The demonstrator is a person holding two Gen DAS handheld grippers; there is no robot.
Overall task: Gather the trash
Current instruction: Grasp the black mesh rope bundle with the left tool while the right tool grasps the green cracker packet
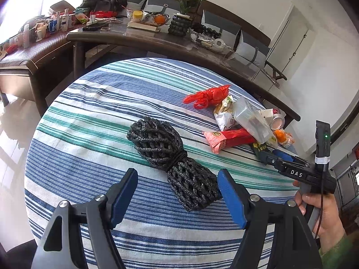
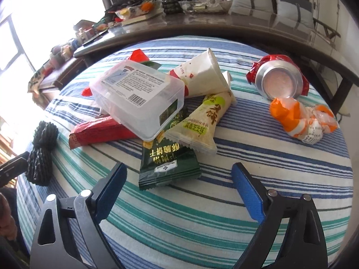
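A black foam net bundle [image 1: 172, 161] lies on the striped cloth table [image 1: 89, 134], its near end between the open fingers of my left gripper [image 1: 177, 183]. It also shows in the right wrist view [image 2: 41, 154] at the far left. My right gripper [image 2: 178, 179] is open and empty, just short of a dark green snack packet [image 2: 167, 165]. Behind it lie a clear plastic box [image 2: 139, 94], a red wrapper [image 2: 98, 132], a cream snack packet [image 2: 199, 123], a white paper cup [image 2: 202, 74], a crushed can [image 2: 280, 78] and an orange-white wrapper [image 2: 300, 121]. A red plastic bag [image 1: 208, 96] lies farther back.
A long dark wooden table [image 1: 157, 42] with a plant, bowls and clutter stands beyond the round table. A cluttered sideboard [image 1: 33, 44] is at the far left. The right gripper's body [image 1: 298, 172] and hand show at the right of the left wrist view.
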